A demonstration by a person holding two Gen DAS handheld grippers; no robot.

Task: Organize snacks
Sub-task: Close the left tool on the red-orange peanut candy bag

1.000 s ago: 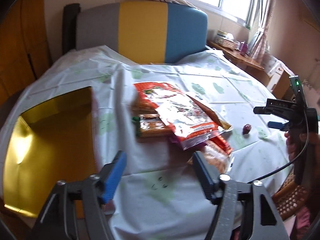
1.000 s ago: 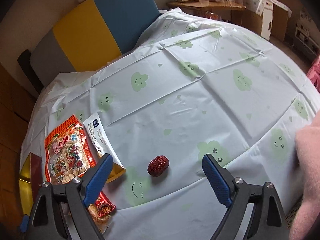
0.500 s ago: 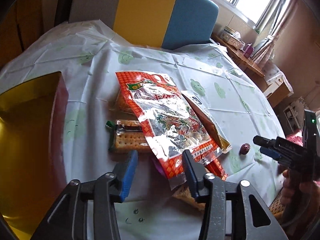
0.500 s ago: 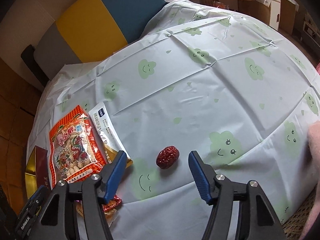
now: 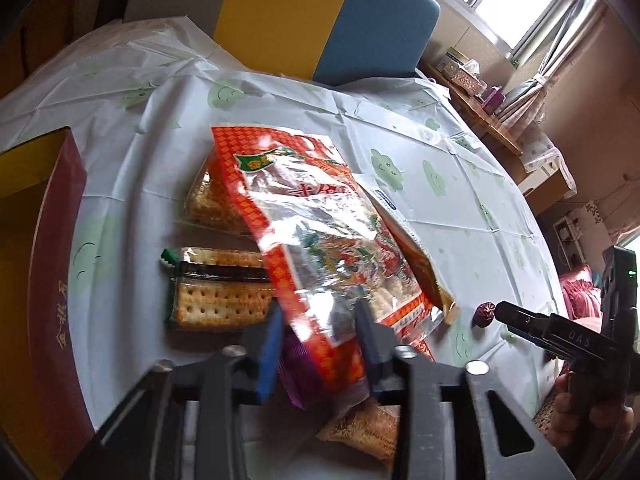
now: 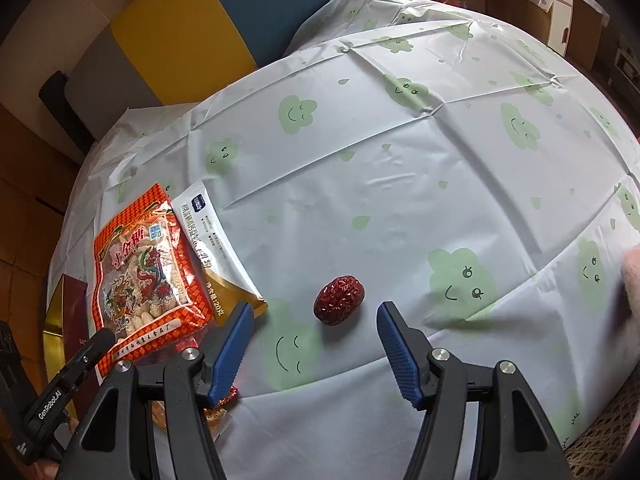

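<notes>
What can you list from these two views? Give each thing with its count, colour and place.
Red bag: 1, red and clear, on top of the snack pile, its near end between the left jaws.
Cracker packs: 2 seen, tan, left of the red bag and partly under it.
White sachet: 1, white and gold, right of the red bag.
Date: 1, dark red, alone on the cloth ahead of the right jaws.
Box: 1, maroon outside, gold inside, left of the pile.
Tablecloth: 1, pale with green clouds.
Chair: 1, grey, yellow, blue, behind the table.
Left gripper: jaws around the red bag's end.
Right gripper: open, near the date.
</notes>
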